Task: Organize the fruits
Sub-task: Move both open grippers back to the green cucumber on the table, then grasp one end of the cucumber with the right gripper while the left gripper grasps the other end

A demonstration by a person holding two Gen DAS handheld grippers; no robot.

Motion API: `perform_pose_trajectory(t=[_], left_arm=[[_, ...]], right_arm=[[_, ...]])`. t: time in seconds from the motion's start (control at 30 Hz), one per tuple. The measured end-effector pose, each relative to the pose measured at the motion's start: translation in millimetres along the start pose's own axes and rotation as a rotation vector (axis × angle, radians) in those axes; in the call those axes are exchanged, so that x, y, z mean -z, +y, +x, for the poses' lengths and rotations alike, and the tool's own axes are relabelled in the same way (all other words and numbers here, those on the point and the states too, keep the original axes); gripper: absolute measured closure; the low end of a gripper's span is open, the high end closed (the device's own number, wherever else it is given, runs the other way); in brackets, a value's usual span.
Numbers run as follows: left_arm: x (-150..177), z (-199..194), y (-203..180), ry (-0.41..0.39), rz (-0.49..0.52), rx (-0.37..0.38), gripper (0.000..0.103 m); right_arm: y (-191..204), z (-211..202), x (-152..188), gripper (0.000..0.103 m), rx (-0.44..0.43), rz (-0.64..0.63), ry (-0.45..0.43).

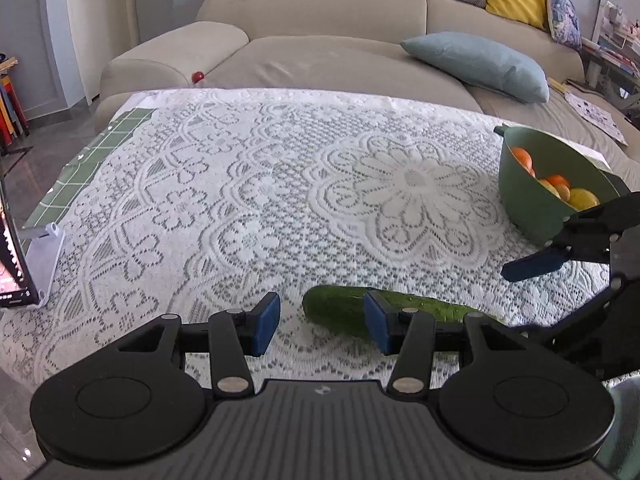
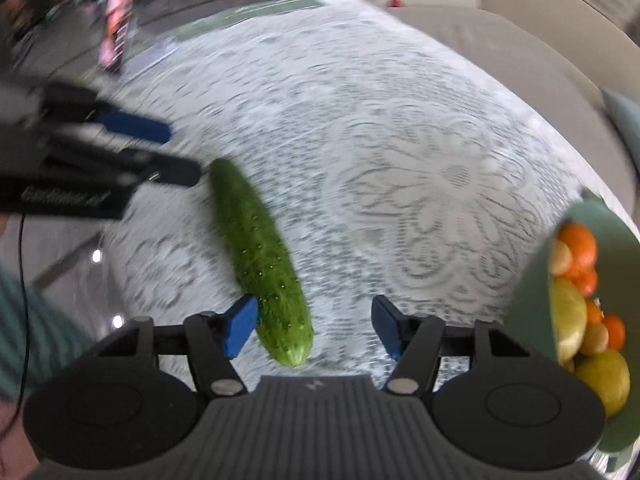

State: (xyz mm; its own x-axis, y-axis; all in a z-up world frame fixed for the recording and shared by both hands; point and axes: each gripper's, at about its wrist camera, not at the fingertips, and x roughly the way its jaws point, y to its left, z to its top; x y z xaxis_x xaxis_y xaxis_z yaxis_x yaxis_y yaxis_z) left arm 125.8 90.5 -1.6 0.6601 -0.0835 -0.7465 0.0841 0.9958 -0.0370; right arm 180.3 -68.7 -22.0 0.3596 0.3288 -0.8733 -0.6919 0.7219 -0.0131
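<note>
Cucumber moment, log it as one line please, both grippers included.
stage: approach | cucumber: lying on lace cloth, unheld | left gripper: open, at its far end | right gripper: open, at near end | bowl: holds citrus

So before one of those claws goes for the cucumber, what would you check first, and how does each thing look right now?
1. Cucumber lying free on the lace cloth: ok, nothing rests on it.
2. Right gripper open: ok, its near end lies between the pads, beside the left-hand one; no squeeze shows.
3. Left gripper empty: ok, jaws apart, and the cucumber's far end lies just past them.
4. Grippers clear of each other: ok for now, but both are at the same cucumber.
5. Room in the green bowl: cannot tell; it already holds oranges and yellow fruit.
6. Sharp view from the right wrist: not ok, blurred.
</note>
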Motion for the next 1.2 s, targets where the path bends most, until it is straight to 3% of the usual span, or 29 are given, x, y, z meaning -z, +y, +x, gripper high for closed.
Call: perform_pose_trajectory(t=[0.1, 0.27, 0.53, 0.7, 0.83, 0.9, 1.2], left_arm=[[-2.1, 6.9, -2.1, 0.008, 0.020, 0.022, 0.046], [-3.4, 17.9, -6.7, 0.030, 0.108, 0.041, 0.046], [1.5, 34.8, -8.6, 0.072, 0.233, 0.046, 0.042], [3.0, 42.7, -13.4, 0.068, 0.315, 0.033, 0.042], [4.0, 50.8, -15.5, 0.065, 0.369, 0.023, 0.041], [5.0, 53.5, -16.3, 0.059, 0.393, 0.020, 0.040], [5.8, 63.8, -18.8, 0.024, 0.522, 0.037, 0.036]], right_arm=[[-13.0, 1.2, -1.5, 0.042, -0.030, 0.079, -0.003], [-26.2, -2.0, -3.9, 0.043, 0.035, 0.150, -0.057], [-39.4, -3.1, -2.1, 0.045, 0.045, 0.218, -0.096], [-26.6, -10.0, -0.3, 0.038, -0.013, 0.151, -0.091], [-15.3, 1.6, 2.6, 0.034, 0.021, 0.087, -0.044], [-14.3, 7.6, 4.7, 0.034, 0.046, 0.066, -0.029], [-21.5, 22.0, 9.6, 0.039, 0.013, 0.057, -0.002]])
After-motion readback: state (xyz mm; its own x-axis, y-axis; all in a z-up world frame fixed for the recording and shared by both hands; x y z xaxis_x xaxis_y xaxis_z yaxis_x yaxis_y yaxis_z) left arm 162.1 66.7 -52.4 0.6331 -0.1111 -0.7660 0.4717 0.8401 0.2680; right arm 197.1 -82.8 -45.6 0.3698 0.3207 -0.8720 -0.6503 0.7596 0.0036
